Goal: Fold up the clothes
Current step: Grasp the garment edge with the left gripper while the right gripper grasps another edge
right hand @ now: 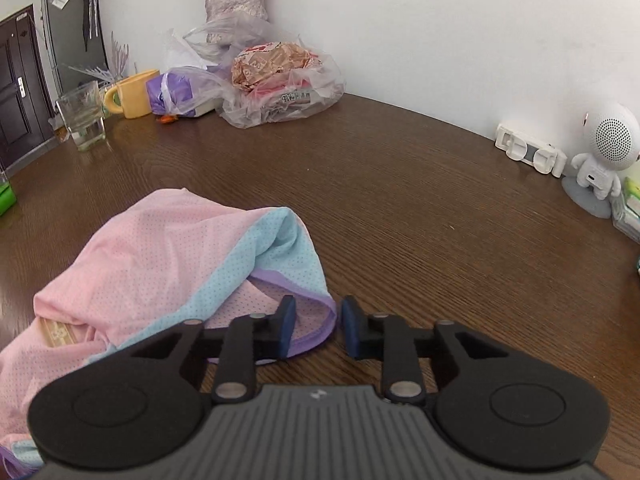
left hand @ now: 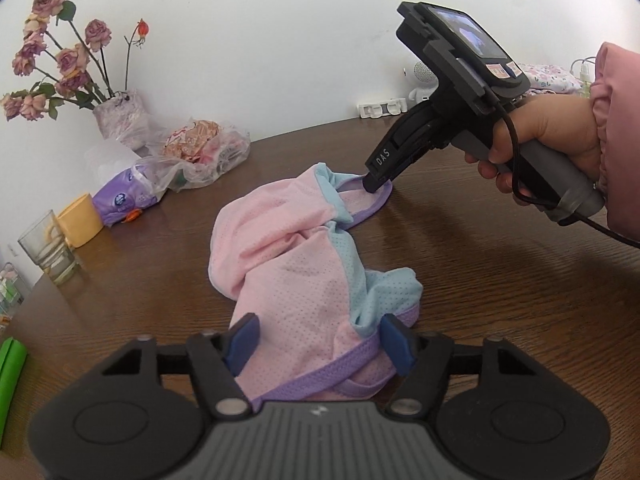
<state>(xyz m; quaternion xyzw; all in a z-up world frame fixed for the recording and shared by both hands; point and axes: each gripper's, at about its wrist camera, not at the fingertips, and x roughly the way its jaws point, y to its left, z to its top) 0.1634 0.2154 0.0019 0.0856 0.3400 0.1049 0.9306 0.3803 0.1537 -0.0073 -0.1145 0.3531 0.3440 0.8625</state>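
The brown wooden table [right hand: 400,208] carries a crumpled pink, blue and purple mesh garment [left hand: 296,264] at its middle. The left gripper [left hand: 320,344] straddles the near purple hem, its 2 pads half apart, not pressing. The right gripper [right hand: 318,330], jaws narrow, brackets the far purple edge; whether it pinches I cannot tell.

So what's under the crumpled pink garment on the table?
Only the wooden table shows around the garment; whatever lies beneath its bunched folds is covered.
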